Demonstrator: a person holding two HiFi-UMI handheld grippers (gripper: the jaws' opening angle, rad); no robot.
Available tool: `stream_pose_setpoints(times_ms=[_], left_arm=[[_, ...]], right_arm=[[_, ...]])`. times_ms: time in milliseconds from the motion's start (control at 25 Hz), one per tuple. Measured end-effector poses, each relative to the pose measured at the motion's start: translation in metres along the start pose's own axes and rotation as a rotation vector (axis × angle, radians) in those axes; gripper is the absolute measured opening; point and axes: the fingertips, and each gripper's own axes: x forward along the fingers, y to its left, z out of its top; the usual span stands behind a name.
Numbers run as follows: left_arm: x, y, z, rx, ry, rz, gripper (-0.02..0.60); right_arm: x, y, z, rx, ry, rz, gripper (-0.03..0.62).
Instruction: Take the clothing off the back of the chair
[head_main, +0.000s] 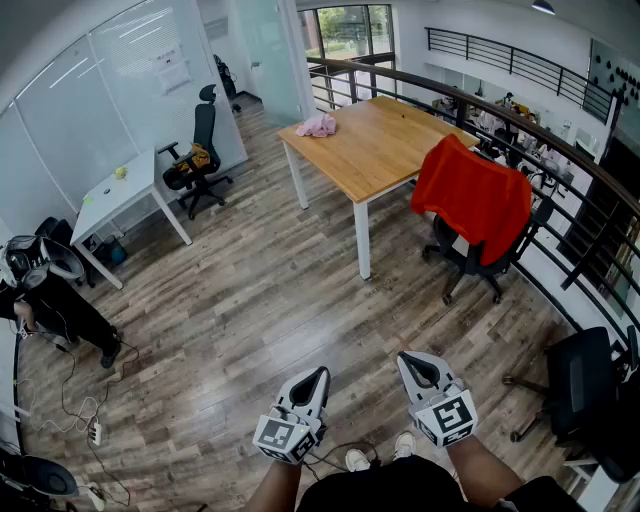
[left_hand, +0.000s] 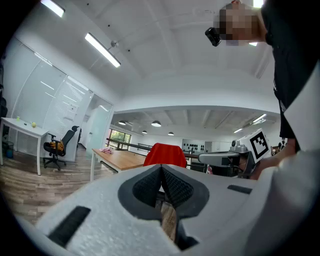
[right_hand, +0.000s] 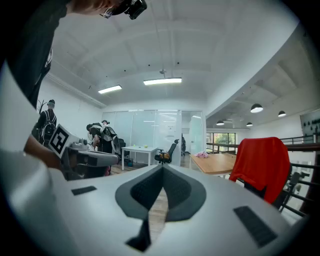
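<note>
A red garment (head_main: 472, 195) hangs over the back of a black office chair (head_main: 470, 262) beside the wooden table (head_main: 375, 145), some way ahead of me. It shows as a red shape (left_hand: 165, 154) in the left gripper view and at the right (right_hand: 262, 165) in the right gripper view. My left gripper (head_main: 322, 373) and right gripper (head_main: 403, 358) are held low in front of me, side by side, far from the chair. Both are shut with nothing between the jaws. They point roughly level.
A pink cloth (head_main: 318, 125) lies on the table's far end. A white desk (head_main: 125, 195) with a black chair (head_main: 197, 160) stands at the left. A person (head_main: 55, 305) stands at far left among floor cables. A curved railing (head_main: 545, 160) and another dark chair (head_main: 580, 385) line the right.
</note>
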Motion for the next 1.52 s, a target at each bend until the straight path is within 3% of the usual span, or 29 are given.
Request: stream_pose_setpoints(times_ms=[360, 920, 1320, 1520], left_arm=[[-0.009, 0.004, -0.001, 0.002, 0.003, 0.003, 0.015], [-0.016, 0.003, 0.021, 0.052, -0.037, 0.001, 0.015], [0.052, 0.002, 0.021, 0.098, -0.01, -0.033, 0.015], [0.102, 0.009, 0.028, 0.121, 0.002, -0.04, 0.015]], right_arm=[[0.005, 0.011, 0.0, -0.004, -0.001, 0.006, 0.005], [-0.011, 0.007, 0.013, 0.036, -0.074, -0.076, 0.006], [0.014, -0.054, 0.01, 0.043, -0.108, -0.11, 0.006], [0.04, -0.093, 0.013, 0.034, -0.115, -0.086, 0.006]])
